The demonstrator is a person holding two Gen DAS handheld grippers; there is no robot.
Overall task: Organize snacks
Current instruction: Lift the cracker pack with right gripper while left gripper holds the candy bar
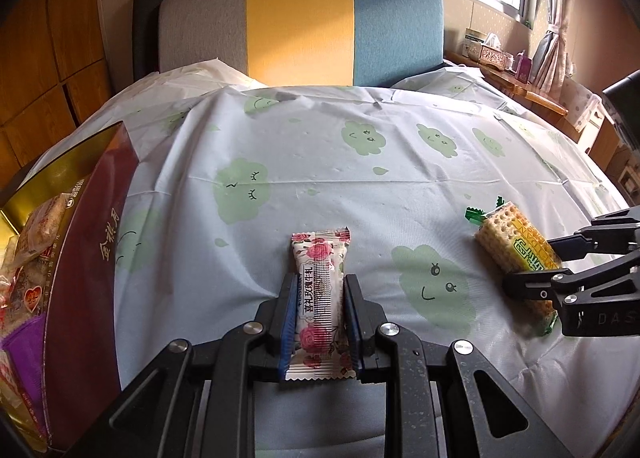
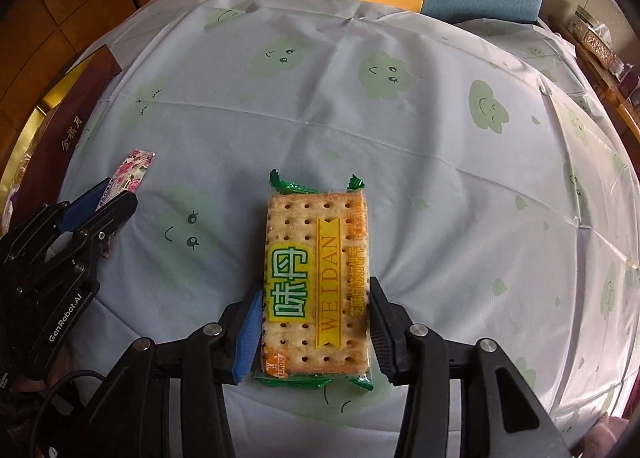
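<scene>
A pink rose-print candy bar (image 1: pixel 319 298) sits between the fingers of my left gripper (image 1: pixel 318 290), which is shut on it just above the tablecloth. It also shows in the right wrist view (image 2: pixel 130 174). A cracker packet (image 2: pixel 316 278) with green ends and a yellow label sits between the fingers of my right gripper (image 2: pixel 316 298), which is shut on it. In the left wrist view the cracker packet (image 1: pixel 516 246) and my right gripper (image 1: pixel 532 264) are at the right. My left gripper (image 2: pixel 108 194) shows at the left of the right wrist view.
A dark red and gold box (image 1: pixel 80 258) holding several wrapped snacks stands at the table's left edge, also in the right wrist view (image 2: pixel 76 114). A white tablecloth (image 1: pixel 320 162) with green clouds covers the table. A grey, yellow and blue chair back (image 1: pixel 300 26) stands behind it.
</scene>
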